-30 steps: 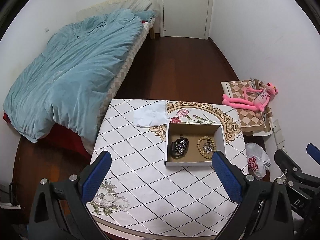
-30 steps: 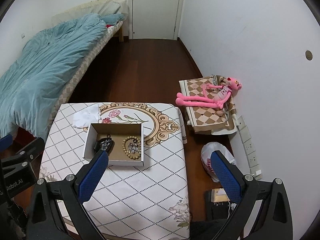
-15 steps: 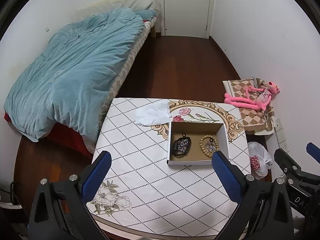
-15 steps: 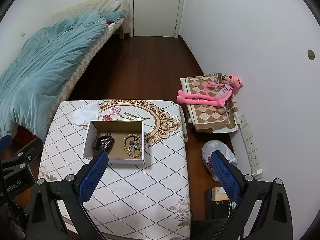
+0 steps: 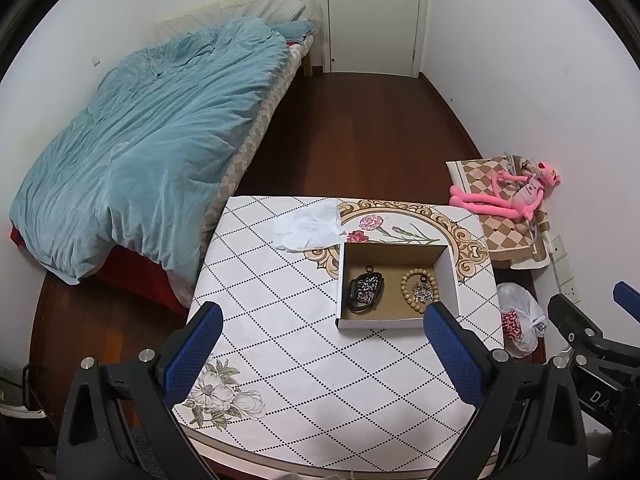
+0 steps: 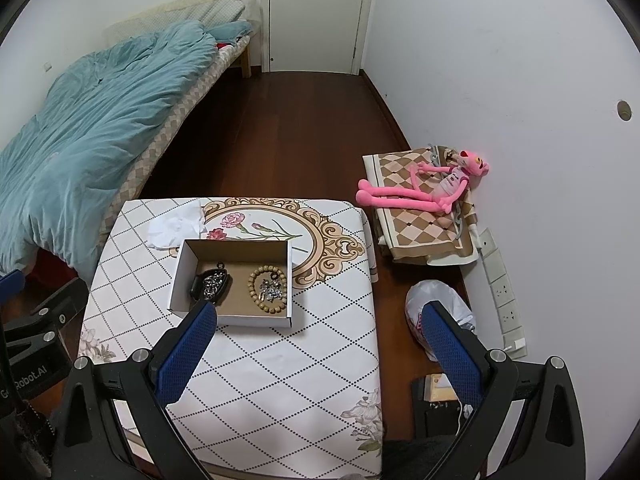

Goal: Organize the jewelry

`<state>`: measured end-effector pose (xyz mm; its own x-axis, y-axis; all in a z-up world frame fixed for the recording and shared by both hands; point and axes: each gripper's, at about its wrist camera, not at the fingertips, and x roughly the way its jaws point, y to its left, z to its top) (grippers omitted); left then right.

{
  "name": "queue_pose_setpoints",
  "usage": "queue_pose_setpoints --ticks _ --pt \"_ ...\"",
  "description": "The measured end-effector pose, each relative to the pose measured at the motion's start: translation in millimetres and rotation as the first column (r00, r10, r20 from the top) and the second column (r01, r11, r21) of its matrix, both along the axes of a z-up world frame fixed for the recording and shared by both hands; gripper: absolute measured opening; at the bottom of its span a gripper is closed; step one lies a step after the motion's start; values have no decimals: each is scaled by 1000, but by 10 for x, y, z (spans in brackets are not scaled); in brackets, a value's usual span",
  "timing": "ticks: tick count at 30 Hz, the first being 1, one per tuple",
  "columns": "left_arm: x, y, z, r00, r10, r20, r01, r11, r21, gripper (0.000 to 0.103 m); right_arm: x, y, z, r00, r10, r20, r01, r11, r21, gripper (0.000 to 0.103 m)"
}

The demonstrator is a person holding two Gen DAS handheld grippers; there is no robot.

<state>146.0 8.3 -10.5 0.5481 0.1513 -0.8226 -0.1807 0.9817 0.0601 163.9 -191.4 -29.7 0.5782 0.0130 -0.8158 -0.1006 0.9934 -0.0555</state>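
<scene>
- Lower left of the right wrist view: white lettering "Robot.AI" on the black body of the left gripper [image 6: 36, 372]; letters before it cut off.
- Lower right of the left wrist view: pale letters "DA" on the black body of the right gripper [image 5: 600, 396]; the rest runs out of frame.
- Plastic bag [image 5: 520, 320] on the floor: red print, unreadable.

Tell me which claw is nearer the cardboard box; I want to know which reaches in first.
Hard to call. The left claw hangs above the table with the box ahead to its right; the right claw has it ahead to its left.
</scene>
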Motion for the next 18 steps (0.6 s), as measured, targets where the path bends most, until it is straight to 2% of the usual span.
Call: queue_pose_setpoints --ticks 18 --pt "-62 -42 28 1000 -2 12 2 1000 -5 102 -21 0 16 1000 1 1 -1 1000 0 103"
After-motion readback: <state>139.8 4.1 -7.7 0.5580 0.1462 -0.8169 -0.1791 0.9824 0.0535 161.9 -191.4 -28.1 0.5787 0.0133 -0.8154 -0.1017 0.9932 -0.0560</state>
